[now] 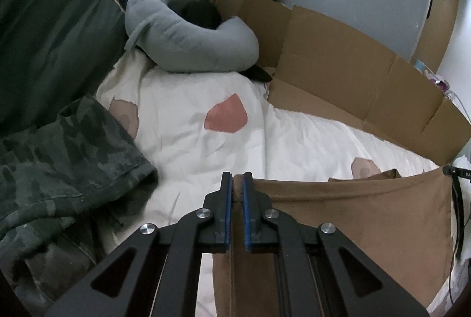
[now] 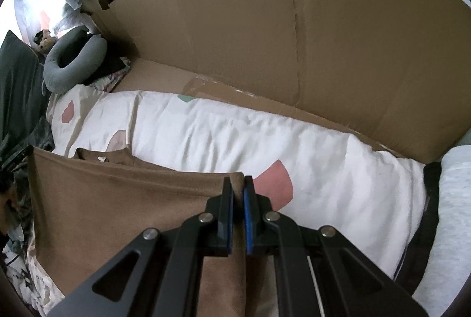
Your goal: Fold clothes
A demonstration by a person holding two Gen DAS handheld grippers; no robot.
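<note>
Brown soft-knit garment (image 1: 353, 216): lower right of left view, hem stretched taut over white patterned duvet (image 1: 206, 146). Left hand-held gripper (image 1: 238, 184) and right hand-held gripper (image 2: 238, 187) each pinch a hem corner.

Dim daylight; upper-left glare; fisheye-warped edges

Matt brown cloth garment (image 1: 353, 216), creased cotton duvet (image 1: 206, 146), rough cardboard (image 2: 235, 37)

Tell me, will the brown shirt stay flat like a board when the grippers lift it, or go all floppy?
Probably floppy. The brown shirt is thin cloth, and it hangs down from the left gripper and right gripper pinching its edge. It likely sags in the middle and seems light, since small pinches hold it.
</note>
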